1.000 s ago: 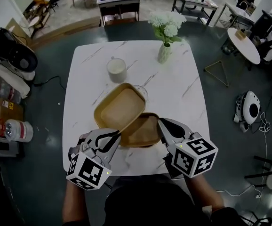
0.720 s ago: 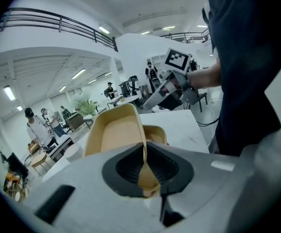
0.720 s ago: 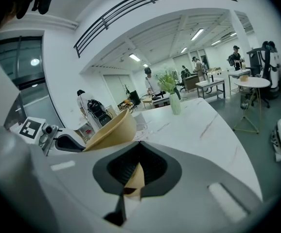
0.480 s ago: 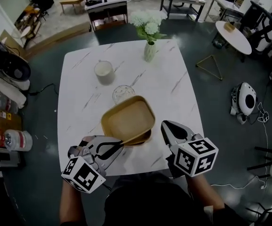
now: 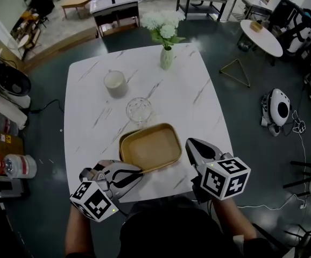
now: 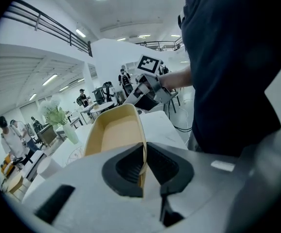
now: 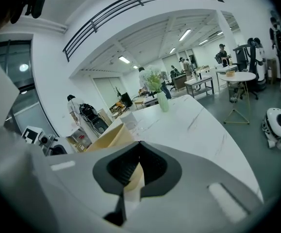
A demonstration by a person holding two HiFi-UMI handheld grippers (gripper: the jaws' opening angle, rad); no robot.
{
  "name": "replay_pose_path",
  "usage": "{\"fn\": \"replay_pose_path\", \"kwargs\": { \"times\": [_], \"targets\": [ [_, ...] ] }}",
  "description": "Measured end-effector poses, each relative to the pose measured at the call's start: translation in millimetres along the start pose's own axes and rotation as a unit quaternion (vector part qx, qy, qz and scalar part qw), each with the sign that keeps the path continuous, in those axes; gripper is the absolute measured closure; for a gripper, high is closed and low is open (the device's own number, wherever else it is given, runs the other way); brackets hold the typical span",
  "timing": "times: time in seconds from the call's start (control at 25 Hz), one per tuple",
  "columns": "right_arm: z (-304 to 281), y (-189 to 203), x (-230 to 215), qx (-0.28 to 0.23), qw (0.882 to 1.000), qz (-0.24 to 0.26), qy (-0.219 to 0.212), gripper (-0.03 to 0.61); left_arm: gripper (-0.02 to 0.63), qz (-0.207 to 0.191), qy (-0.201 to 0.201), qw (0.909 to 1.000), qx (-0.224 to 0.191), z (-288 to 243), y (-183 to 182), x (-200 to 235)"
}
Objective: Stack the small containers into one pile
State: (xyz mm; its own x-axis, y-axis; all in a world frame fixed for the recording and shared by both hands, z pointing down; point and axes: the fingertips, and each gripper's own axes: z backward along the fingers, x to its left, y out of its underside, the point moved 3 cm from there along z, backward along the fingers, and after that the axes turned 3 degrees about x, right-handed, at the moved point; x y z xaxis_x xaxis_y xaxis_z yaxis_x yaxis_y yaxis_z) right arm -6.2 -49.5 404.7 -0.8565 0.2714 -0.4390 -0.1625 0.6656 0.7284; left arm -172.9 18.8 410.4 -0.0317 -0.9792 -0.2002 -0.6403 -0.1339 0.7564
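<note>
A tan rectangular container [image 5: 150,150] lies near the table's front edge, and a second one seems nested under it. My left gripper [image 5: 138,171] is at its near left corner, shut on the rim; the thin tan wall [image 6: 116,130] stands between the left gripper's [image 6: 144,149] pads. On the right side, my right gripper [image 5: 190,143] is shut on the rim, with the tan wall [image 7: 112,137] running into the right gripper [image 7: 139,149]. A small glass bowl [image 5: 139,110] sits just behind the containers.
A white cup [image 5: 114,83] stands at the back left of the white marble table [image 5: 198,106]. A vase of white flowers [image 5: 167,58] stands at the back. The table's near edge lies just under my grippers. Beyond the table are other tables and people.
The container in my left gripper has moved right and nearer, from beside the other one to on top of it. Both grippers and the pair drew toward the front edge.
</note>
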Motion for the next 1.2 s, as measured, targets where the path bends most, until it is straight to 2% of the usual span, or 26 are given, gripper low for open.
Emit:
{"fn": "replay_pose_path", "kwargs": {
  "times": [0.28,0.36,0.56,0.72,0.8,0.88,0.92,1.0,1.12,1.2],
  "targets": [
    [-5,1,4,0.000,1.000,0.001,0.004,0.578,0.591,-0.004,0.015,0.9998,0.016,-1,14,3],
    [-6,1,6,0.001,1.000,0.003,0.003,0.578,0.583,0.018,0.006,0.9998,0.009,-1,16,7],
    [-6,-4,11,-0.004,1.000,0.011,0.000,0.578,0.509,0.075,-0.019,0.9968,-0.021,6,14,14],
    [-8,-7,14,-0.004,1.000,0.016,-0.008,0.577,0.510,0.111,-0.051,0.9912,-0.050,18,6,23],
    [-8,-7,16,-0.002,1.000,0.020,-0.013,0.577,0.525,0.137,-0.077,0.9852,-0.070,25,3,28],
    [-9,-7,19,0.000,0.999,0.026,-0.018,0.578,0.551,0.166,-0.116,0.9749,-0.092,32,0,35],
    [-9,-7,20,0.001,0.999,0.032,-0.020,0.578,0.573,0.184,-0.141,0.9668,-0.107,36,-1,40],
    [-9,-7,22,0.002,0.999,0.044,-0.022,0.578,0.615,0.230,-0.195,0.9440,-0.133,45,0,50],
    [-10,-10,26,0.000,0.998,0.058,-0.030,0.578,0.615,0.305,-0.255,0.9066,-0.141,57,9,58],
    [-9,-11,31,-0.002,0.997,0.064,-0.040,0.578,0.615,0.338,-0.281,0.8846,-0.156,65,11,60]
  ]
}}
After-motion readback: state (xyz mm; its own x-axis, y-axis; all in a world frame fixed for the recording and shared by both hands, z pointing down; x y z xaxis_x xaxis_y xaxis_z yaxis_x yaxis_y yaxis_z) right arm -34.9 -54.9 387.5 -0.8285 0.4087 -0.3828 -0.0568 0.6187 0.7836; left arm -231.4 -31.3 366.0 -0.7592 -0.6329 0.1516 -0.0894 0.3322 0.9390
